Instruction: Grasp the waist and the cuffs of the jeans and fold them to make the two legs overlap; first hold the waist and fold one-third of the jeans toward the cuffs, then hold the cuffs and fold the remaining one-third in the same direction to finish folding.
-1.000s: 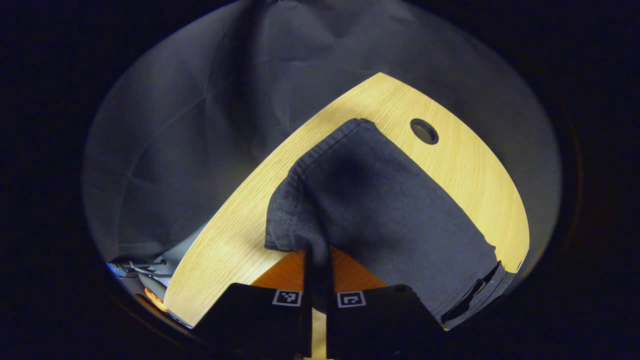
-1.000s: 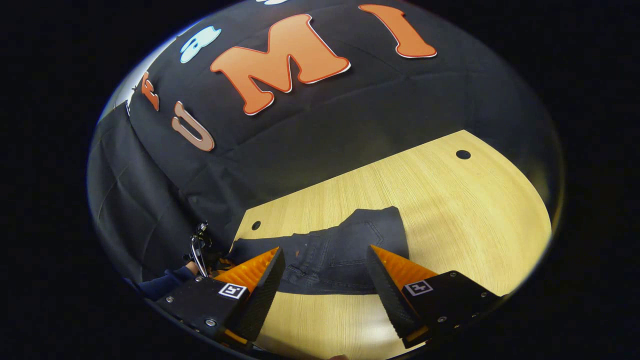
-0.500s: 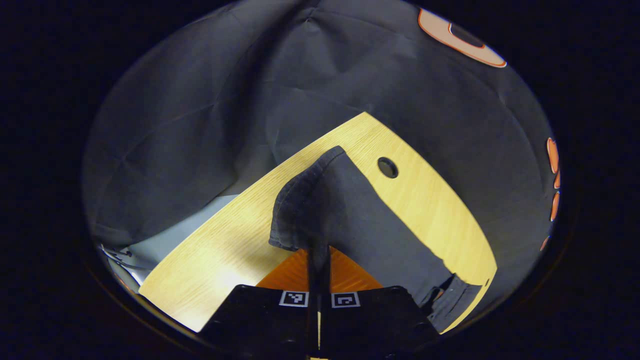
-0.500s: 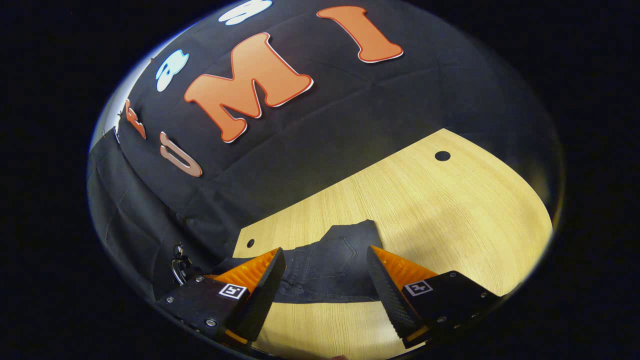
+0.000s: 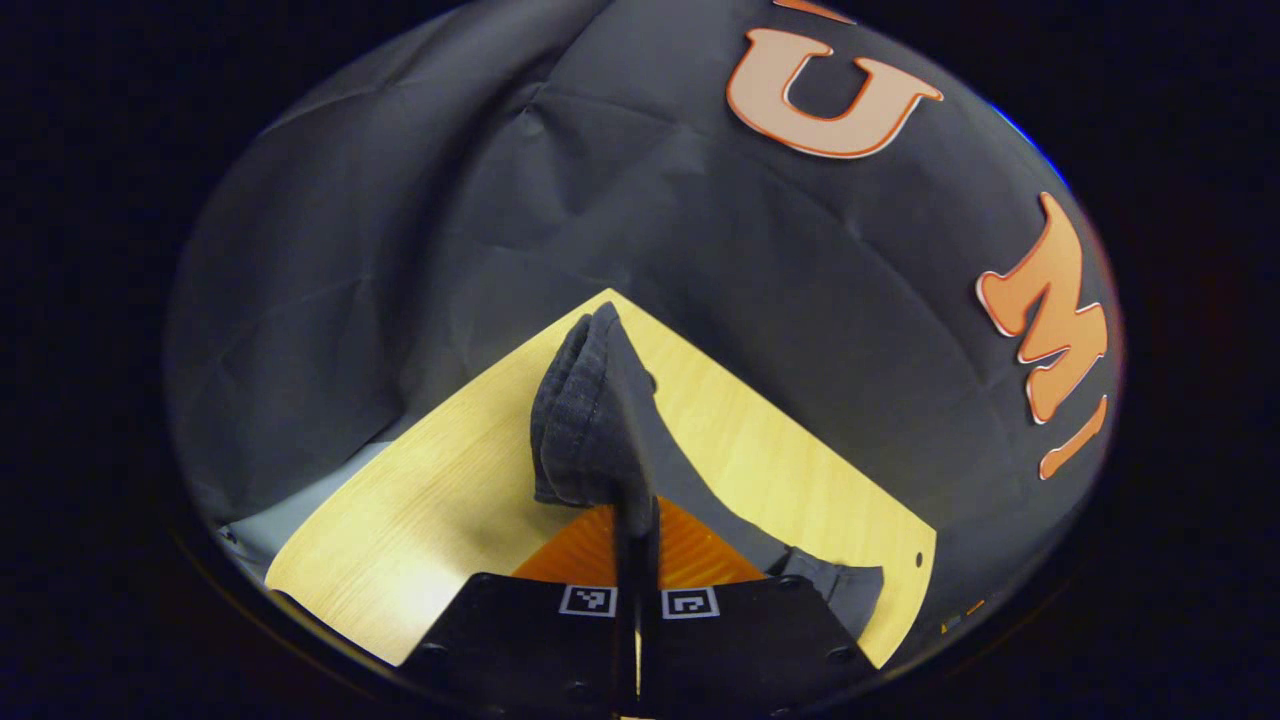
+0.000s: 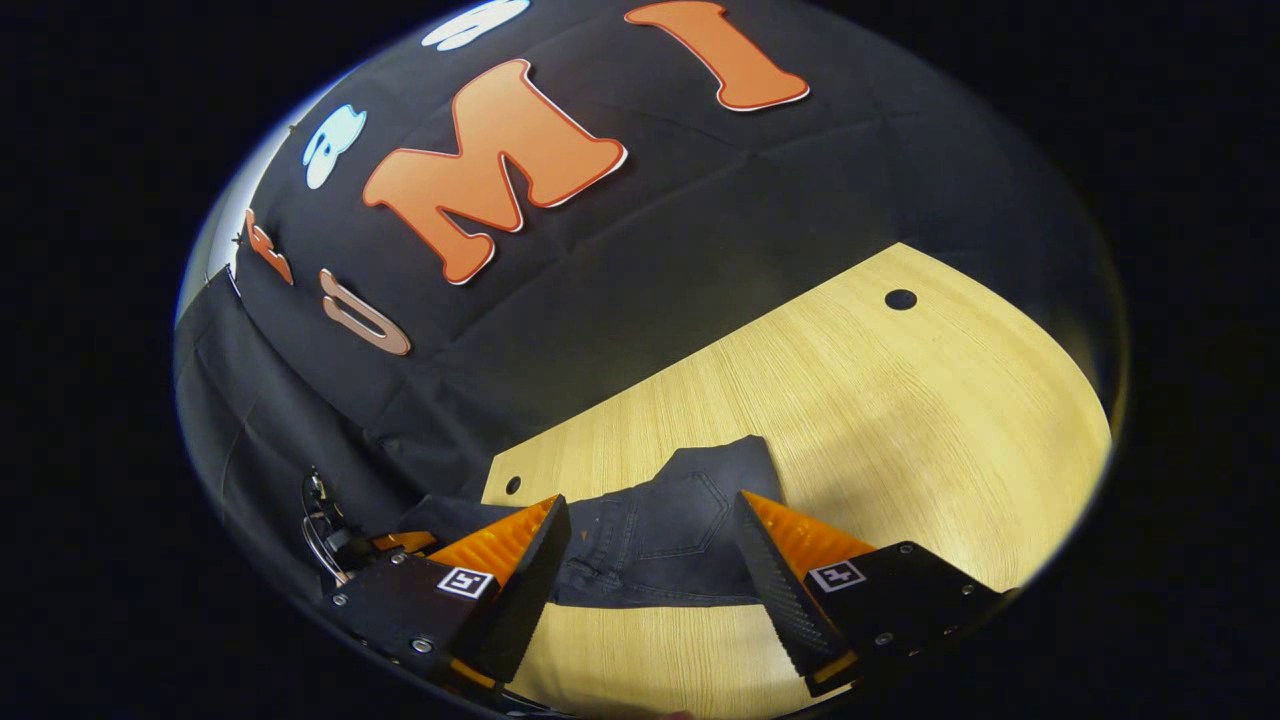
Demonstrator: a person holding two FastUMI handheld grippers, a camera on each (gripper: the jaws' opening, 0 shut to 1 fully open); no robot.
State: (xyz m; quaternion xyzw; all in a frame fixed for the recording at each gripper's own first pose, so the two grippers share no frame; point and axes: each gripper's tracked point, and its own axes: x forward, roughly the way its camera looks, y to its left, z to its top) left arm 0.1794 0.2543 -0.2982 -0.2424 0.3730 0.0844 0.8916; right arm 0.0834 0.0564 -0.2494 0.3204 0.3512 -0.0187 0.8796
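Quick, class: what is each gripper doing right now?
Left gripper: shut on the jeans, lifting one end.
Right gripper: open, holding nothing, above the jeans on the table.

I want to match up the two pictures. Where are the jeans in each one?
Left gripper view: the jeans sit at lower centre, a bunched end pinched in the left gripper, the rest trailing right along the table.
Right gripper view: the jeans lie flat at bottom centre, seen between the open jaws of the right gripper.
Shared landmark: the wooden table.
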